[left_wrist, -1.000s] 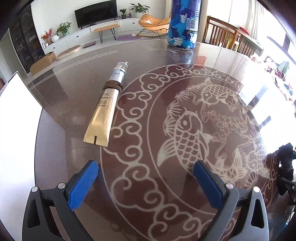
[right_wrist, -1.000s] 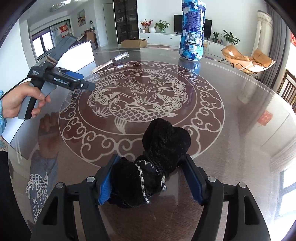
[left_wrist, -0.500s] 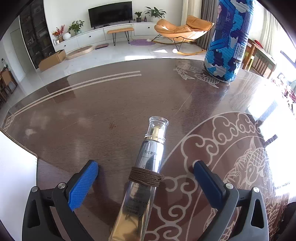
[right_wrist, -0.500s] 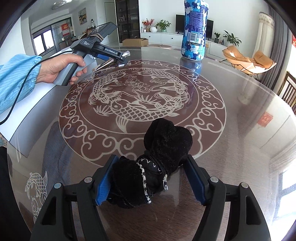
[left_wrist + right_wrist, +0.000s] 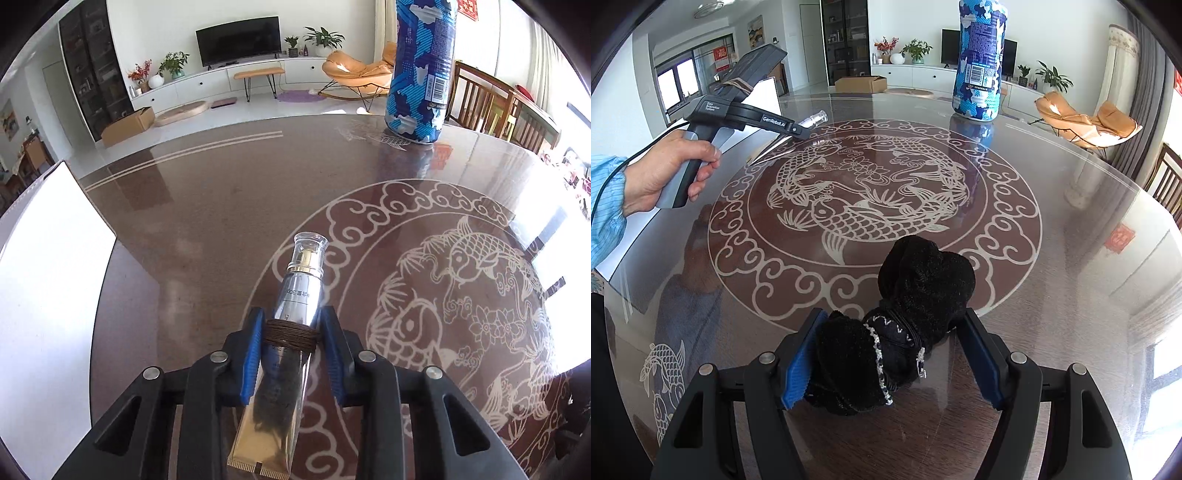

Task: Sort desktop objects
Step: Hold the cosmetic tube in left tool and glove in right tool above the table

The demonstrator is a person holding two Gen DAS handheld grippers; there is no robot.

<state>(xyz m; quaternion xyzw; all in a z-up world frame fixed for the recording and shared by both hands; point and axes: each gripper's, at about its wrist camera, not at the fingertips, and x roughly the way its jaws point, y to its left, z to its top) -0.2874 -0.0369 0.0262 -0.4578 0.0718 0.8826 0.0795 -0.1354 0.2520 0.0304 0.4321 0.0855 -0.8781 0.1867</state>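
Note:
My left gripper is shut on a gold and silver cosmetic tube with a clear cap and a brown band; its cap points away from me. In the right wrist view the left gripper holds the tube lifted over the table's far left. My right gripper is shut on a black fabric bundle with a beaded trim, low over the near side of the table.
A tall blue patterned can stands at the table's far edge, also in the right wrist view. A white board lies at the left edge. The round glass table has a fish pattern. Chairs stand beyond it.
The left gripper closed on the tube and lifted it off the table. The right gripper stayed still, holding the black bundle.

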